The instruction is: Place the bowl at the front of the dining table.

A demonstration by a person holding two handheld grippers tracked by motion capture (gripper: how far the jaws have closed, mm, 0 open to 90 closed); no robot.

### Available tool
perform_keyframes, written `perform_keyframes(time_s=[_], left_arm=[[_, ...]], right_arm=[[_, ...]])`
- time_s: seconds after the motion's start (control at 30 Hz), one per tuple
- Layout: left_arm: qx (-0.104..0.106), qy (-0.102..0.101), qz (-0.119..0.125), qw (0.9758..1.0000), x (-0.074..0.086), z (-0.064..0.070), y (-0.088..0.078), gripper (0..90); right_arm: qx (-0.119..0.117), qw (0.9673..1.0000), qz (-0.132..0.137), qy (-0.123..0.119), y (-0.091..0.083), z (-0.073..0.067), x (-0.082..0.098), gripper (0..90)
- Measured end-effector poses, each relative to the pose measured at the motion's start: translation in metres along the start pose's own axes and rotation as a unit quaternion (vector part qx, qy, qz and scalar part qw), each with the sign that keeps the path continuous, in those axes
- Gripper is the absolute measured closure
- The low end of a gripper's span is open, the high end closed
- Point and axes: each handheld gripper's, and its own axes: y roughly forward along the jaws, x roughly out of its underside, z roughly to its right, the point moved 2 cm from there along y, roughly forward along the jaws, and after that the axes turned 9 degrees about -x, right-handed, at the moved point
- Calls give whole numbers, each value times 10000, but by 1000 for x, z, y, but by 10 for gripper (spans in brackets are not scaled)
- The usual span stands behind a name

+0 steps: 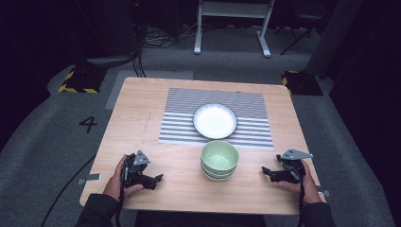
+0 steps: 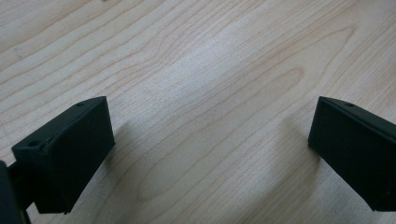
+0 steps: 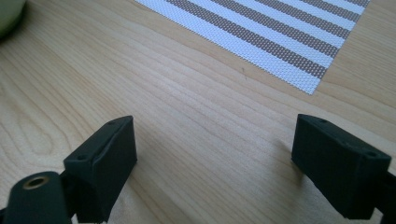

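A stack of pale green bowls (image 1: 219, 160) stands on the wooden table (image 1: 142, 123) near its front middle. Behind it a white plate with a dark rim (image 1: 214, 121) lies on a striped placemat (image 1: 246, 101). My left gripper (image 1: 158, 179) rests low at the front left, pointing right toward the bowls, jaws open over bare wood (image 2: 210, 116). My right gripper (image 1: 265, 171) rests at the front right, pointing left toward the bowls, jaws open with nothing between them (image 3: 215, 154). The placemat's corner (image 3: 299, 51) and a sliver of green bowl (image 3: 9, 18) lie ahead in the right gripper view.
A white metal frame (image 1: 231, 19) stands on the grey floor beyond the table. Yellow-and-black striped blocks (image 1: 78, 80) sit at the far left and far right (image 1: 300, 81) corners. Cables trail on the floor at the back left.
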Motion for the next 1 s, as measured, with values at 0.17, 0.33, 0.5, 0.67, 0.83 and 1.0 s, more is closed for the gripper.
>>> perform_keyframes(time_s=[0.17,0.33,0.5,0.67,0.83,1.0], left_arm=[[16,2,6,10000,0,0,0,3],[16,3,5,10000,0,0,0,3],[17,2,5,10000,0,0,0,3],[18,2,5,10000,0,0,0,3],[17,2,5,10000,0,0,0,3],[16,2,5,10000,0,0,0,3]], right_arm=[[-37,10000,-11,-20,0,0,0,126],[-47,10000,-48,-34,1,0,-1,116],[-79,9999,-93,-46,0,1,-2,150],[-18,9999,35,120,-4,7,-1,176],[-181,9996,225,42,-11,4,-6,171],[-236,9991,307,-154,-17,-4,-13,169]])
